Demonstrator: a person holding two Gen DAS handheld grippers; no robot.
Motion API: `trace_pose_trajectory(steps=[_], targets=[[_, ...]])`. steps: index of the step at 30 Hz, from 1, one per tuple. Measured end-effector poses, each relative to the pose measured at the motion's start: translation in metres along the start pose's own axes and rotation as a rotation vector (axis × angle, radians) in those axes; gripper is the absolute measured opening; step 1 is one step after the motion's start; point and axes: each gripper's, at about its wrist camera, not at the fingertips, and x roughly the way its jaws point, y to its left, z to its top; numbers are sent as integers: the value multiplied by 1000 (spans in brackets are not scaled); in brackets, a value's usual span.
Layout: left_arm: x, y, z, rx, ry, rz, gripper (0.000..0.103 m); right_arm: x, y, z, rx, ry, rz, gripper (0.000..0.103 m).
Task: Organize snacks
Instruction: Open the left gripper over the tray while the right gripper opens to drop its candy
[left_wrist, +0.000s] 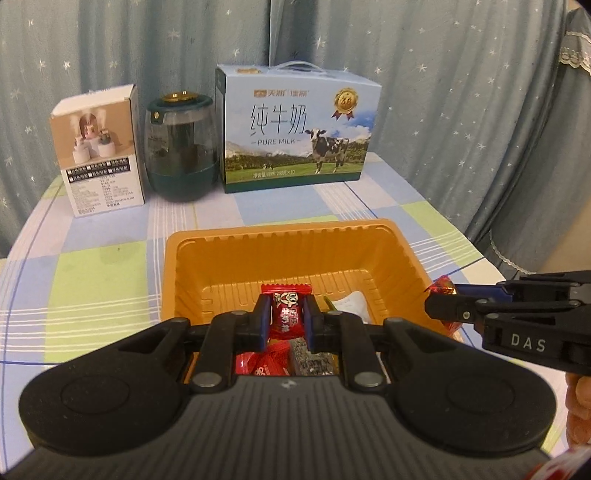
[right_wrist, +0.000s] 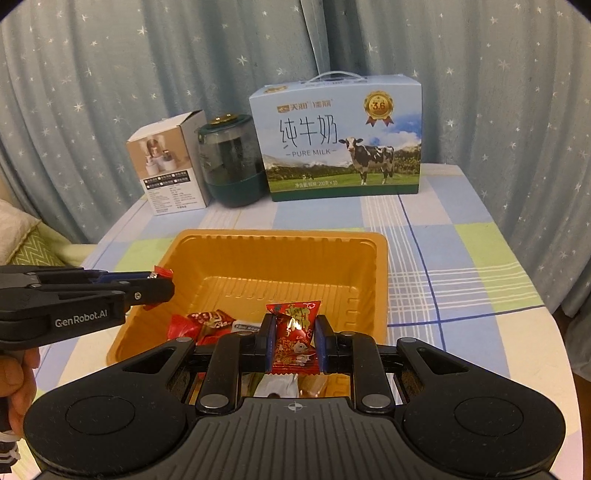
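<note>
An orange plastic tray (left_wrist: 229, 254) sits on the checked tablecloth, also in the right wrist view (right_wrist: 258, 251). My left gripper (left_wrist: 286, 319) is shut on a red wrapped candy (left_wrist: 286, 308) above the tray's near part; it enters the right wrist view from the left (right_wrist: 157, 288). My right gripper (right_wrist: 294, 341) is shut on a red and gold snack packet (right_wrist: 294, 328) over the tray's near edge; it enters the left wrist view from the right (left_wrist: 441, 302). Several wrapped snacks (right_wrist: 207, 321) lie in the tray, also seen under my left gripper (left_wrist: 273, 360).
At the table's back stand a white product box (left_wrist: 99, 147), a dark green jar (left_wrist: 181, 147) and a blue milk carton box (left_wrist: 299, 125). Star-patterned curtains hang behind. The table edge drops off at left and right.
</note>
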Motion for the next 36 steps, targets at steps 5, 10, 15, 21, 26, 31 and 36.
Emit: trace_pose_trajectory(steps=[5,10,15,21,26,31,36], targets=[[18,4,-1,-15,17,0,16,14,-4,4,4,10,1,22],[30,6,0,-20,20,-2,16,23,-9,6,9,12,-3,22],[39,7,2,-25,17,-9,17,27,-11,7,10,12,-1,22],[37,10,6,-40,-12,-13,39,27,-13,3,19,14,4,22],[29,13,5,-29,-9,3,40,26,-14,2,23,15,5,22],[22,14,0,-9,-5,28,47,23,-15,5,32,6,5,22],[18,11,-5,19,-5,44,57,20,-16,6,35,1,-5,22]])
